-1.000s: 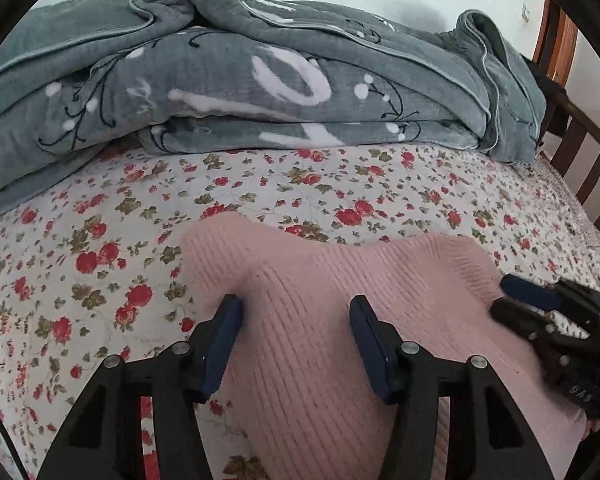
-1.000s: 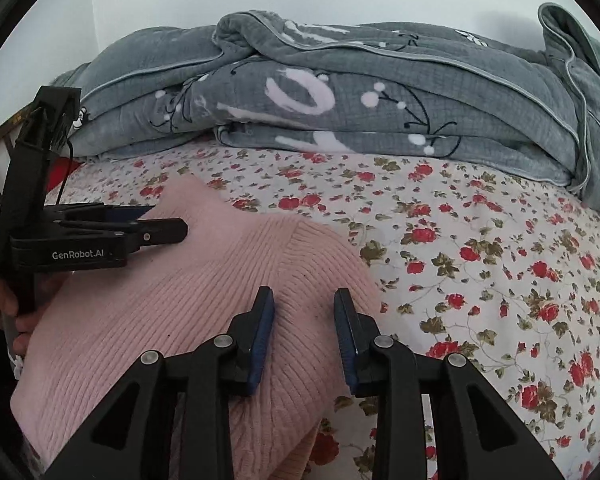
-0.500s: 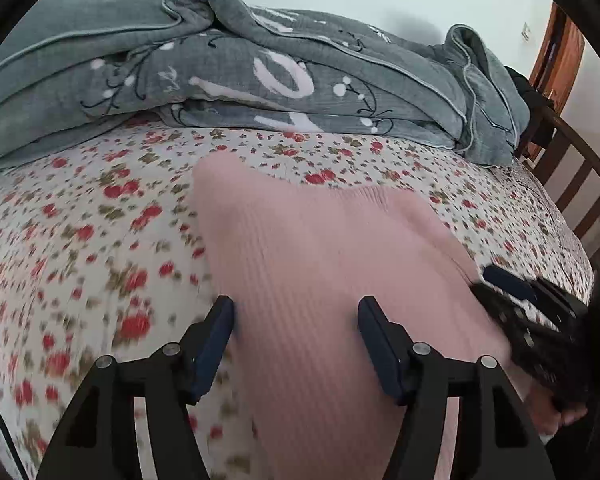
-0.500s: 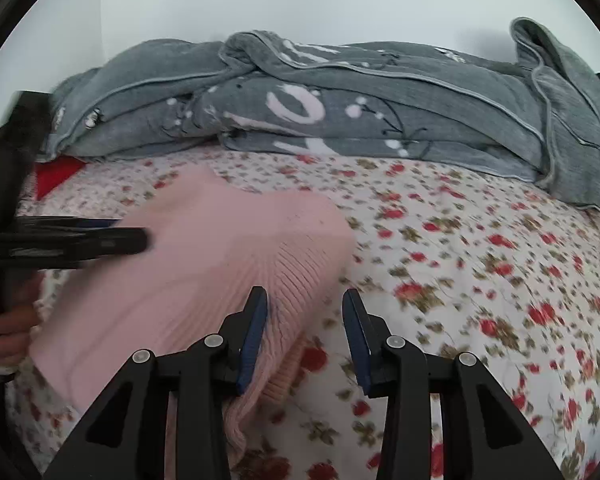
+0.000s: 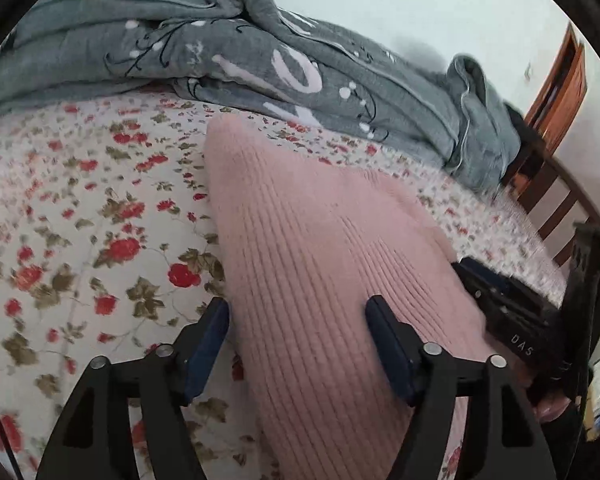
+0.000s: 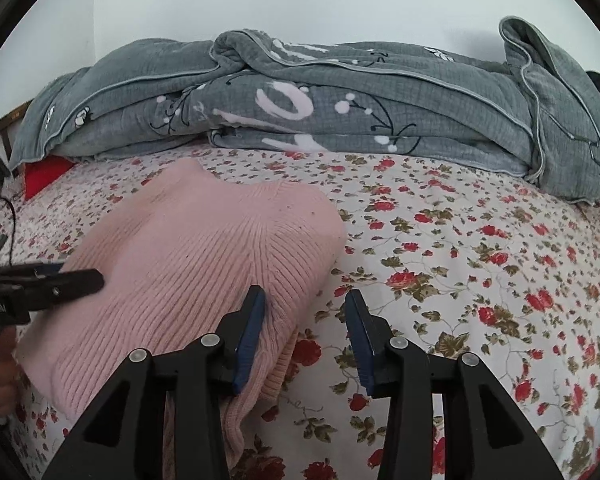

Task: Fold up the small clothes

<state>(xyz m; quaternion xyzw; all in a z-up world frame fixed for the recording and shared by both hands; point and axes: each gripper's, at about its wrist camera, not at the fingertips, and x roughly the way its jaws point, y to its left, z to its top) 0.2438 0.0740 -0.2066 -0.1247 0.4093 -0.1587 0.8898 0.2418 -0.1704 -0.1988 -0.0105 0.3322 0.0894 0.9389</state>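
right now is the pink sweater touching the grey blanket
No, a strip of the flowered bedsheet shows between the pink sweater and the grey blanket in the right wrist view.

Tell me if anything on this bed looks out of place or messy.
The grey blanket lies bunched in loose folds along the back of the bed. A red item pokes out from under its end; what it is cannot be told. The pink sweater lies neatly folded.

A pale pink ribbed knit garment (image 6: 204,264) was seen on a white bedsheet (image 6: 460,264) printed with small red roses and olive leaves. Beyond the garment, a grey quilt (image 6: 340,108) was marked with white shapes and thin black lines.
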